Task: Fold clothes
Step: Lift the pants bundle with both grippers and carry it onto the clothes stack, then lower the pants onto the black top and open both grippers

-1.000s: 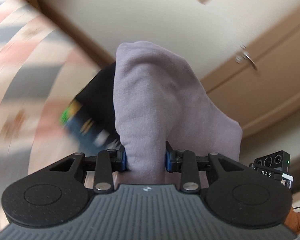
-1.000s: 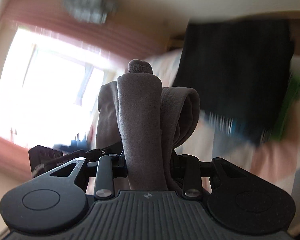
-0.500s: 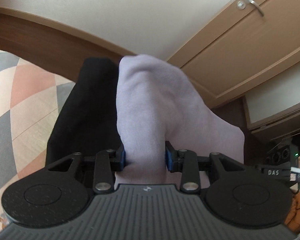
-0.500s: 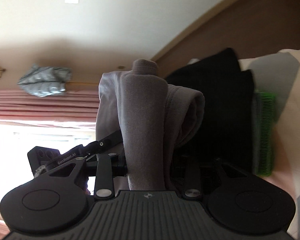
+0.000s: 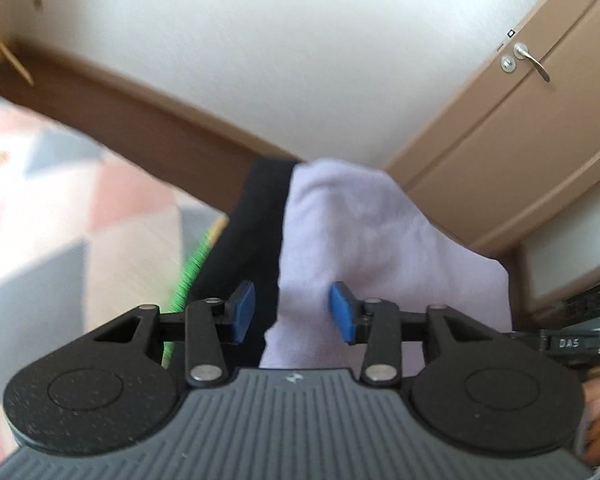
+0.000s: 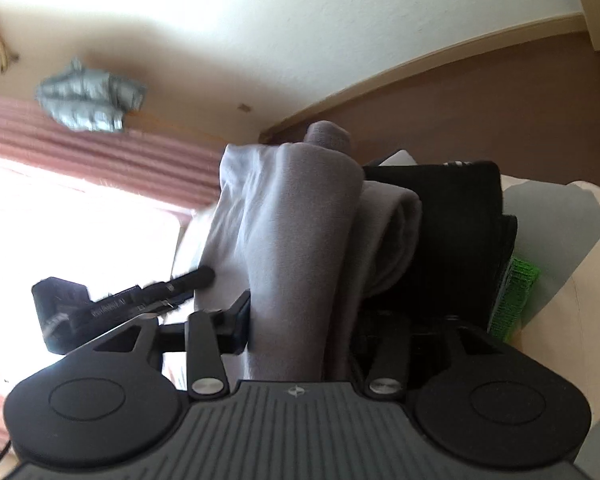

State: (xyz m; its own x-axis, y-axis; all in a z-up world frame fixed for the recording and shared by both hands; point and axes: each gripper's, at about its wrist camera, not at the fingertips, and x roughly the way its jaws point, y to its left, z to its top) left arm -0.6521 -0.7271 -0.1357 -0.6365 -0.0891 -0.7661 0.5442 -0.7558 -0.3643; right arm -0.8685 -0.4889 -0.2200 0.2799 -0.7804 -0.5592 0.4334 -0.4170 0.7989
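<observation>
A folded lilac-grey garment stands up between the fingers of my left gripper. The right blue pad touches it, while the left blue pad stands clear with a dark gap beside the cloth. In the right wrist view the same garment rises in thick folds out of my right gripper, whose jaws are opening. Its left pad lies against the cloth and its right finger is lost in shadow. Just behind the garment lies a stack of folded black clothes.
The stack rests on a bedspread patterned in pink and grey, with a green item under the black clothes. A brown headboard and white wall lie beyond. A wooden door stands at the right, a bright window with pink curtain at the left.
Both grippers carried the garment across and down to the black stack. The left jaws have widened, so the left pad has come off the cloth. The right jaws have also spread.
</observation>
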